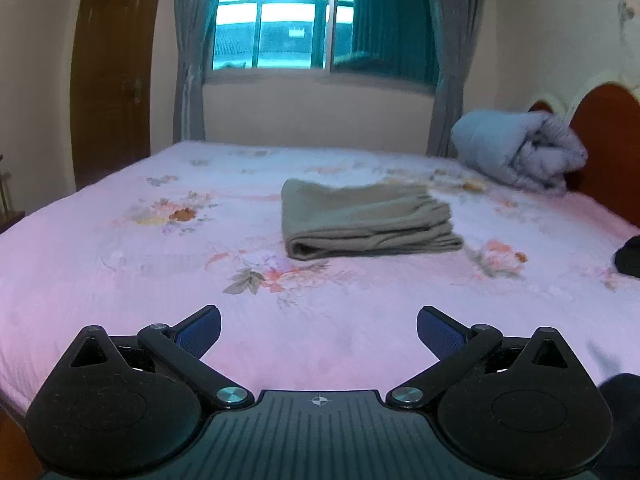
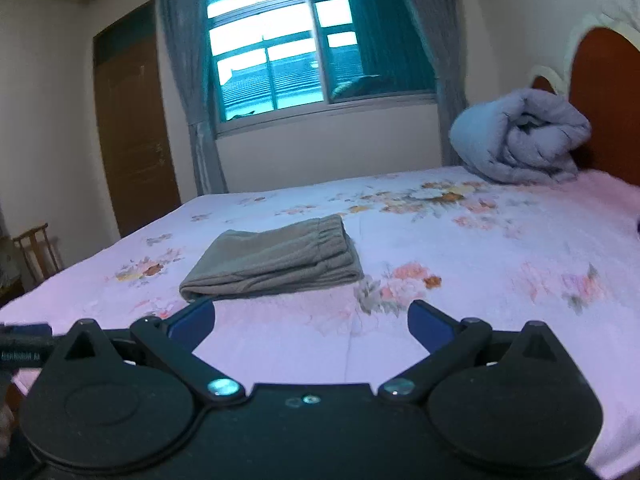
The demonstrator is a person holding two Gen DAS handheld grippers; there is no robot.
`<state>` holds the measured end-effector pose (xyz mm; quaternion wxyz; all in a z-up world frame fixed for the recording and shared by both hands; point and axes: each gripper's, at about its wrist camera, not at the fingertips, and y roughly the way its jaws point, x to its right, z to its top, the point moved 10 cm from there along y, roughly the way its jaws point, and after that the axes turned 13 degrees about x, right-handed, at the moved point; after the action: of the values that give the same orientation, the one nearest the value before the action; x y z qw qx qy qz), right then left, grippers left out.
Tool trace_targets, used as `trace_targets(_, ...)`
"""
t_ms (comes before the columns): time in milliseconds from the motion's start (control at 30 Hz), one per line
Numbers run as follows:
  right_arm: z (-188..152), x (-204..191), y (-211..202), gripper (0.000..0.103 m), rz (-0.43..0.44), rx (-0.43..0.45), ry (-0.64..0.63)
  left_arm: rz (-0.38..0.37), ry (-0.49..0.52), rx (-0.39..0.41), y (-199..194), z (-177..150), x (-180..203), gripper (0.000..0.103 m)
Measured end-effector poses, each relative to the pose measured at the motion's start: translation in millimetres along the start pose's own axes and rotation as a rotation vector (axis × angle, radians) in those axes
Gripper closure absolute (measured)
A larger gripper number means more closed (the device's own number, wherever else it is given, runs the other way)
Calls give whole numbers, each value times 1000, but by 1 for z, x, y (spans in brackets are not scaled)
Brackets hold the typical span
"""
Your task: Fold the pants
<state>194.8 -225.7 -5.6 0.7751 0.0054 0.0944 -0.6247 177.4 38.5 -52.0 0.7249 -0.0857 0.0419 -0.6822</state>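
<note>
In the left wrist view, the left gripper [image 1: 319, 330] is seen low in the frame with its jaws spread wide and nothing held between them; only the pink floral bed sheet [image 1: 120, 280] shows in the gap. The pants [image 1: 366, 220] are laid on the sheet, folded into a compact olive-grey stack, a little right of centre and well apart from the fingertips. A rolled grey-blue quilt [image 1: 520, 152] is set at the far right, against the reddish headboard [image 1: 608, 140]. A window [image 1: 320, 20] flanked by grey curtains [image 1: 188, 80] is seen on the far wall, and a brown door [image 1: 112, 80] at the far left. A dark object [image 1: 628, 258] is cut off at the right edge (it cannot be identified).

In the right wrist view, the right gripper [image 2: 311, 326] is likewise held with its jaws wide apart and empty. The pants [image 2: 276, 260] lie just beyond its left fingertip [image 2: 196, 322], near and left of centre, with the layered edges turned to the right. The quilt [image 2: 520, 136] is seen at the far right beside the headboard [image 2: 608, 100], and a wooden chair [image 2: 36, 252] stands at the far left, off the bed.
</note>
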Motion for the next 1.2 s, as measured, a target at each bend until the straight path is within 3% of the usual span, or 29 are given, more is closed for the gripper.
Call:
trace_targets(233, -4, -27, -18, 6, 55, 38, -90, -24, 12, 92, -42, 3, 10, 0)
trace_targets(400, -11, -41, -14, 6, 71, 19, -167, -4, -6, 85, -41, 4, 5, 0)
trace_targets(700, -19, -31, -6, 6, 32, -8, -122, 12, -67, 60, -34, -2, -6, 0)
trace_targets(1033, -18, -28, -11, 6, 30, -4, -123, -15, 1, 108, -38, 15, 2, 0)
trace_targets(1200, -18, -28, -10, 6, 29, -5, -122, 2, -27, 86, -34, 6, -3, 0)
